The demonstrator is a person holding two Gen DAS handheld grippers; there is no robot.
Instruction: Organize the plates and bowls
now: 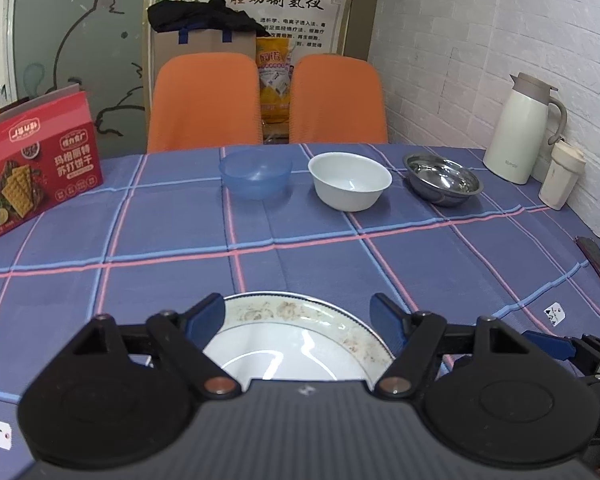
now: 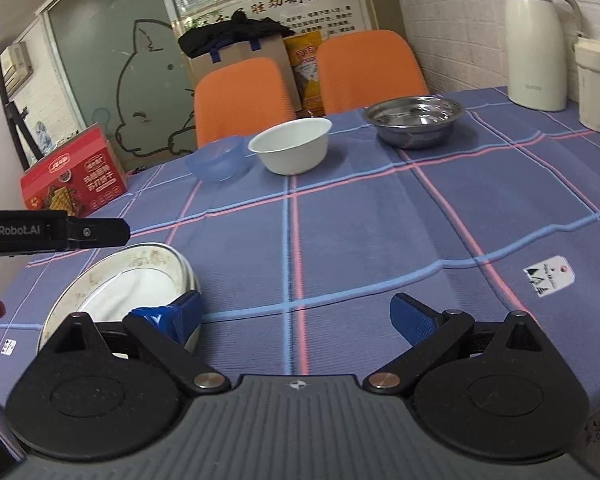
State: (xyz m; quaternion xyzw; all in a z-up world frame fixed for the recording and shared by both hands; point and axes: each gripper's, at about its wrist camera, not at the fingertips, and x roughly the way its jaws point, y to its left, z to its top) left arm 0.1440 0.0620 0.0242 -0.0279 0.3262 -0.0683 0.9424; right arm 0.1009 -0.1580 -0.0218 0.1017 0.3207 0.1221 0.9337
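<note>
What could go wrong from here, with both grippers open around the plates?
1. The plates look stacked and tilted in the right wrist view; a one-sided nudge from the right gripper might slide them apart.
2. The left gripper straddles the rim; closing there may pinch only the top plate.
3. The tablecloth could drag and shift the white bowl.

Three bowls (image 1: 350, 180) far; patterned plates (image 1: 300, 340) stacked near.
</note>
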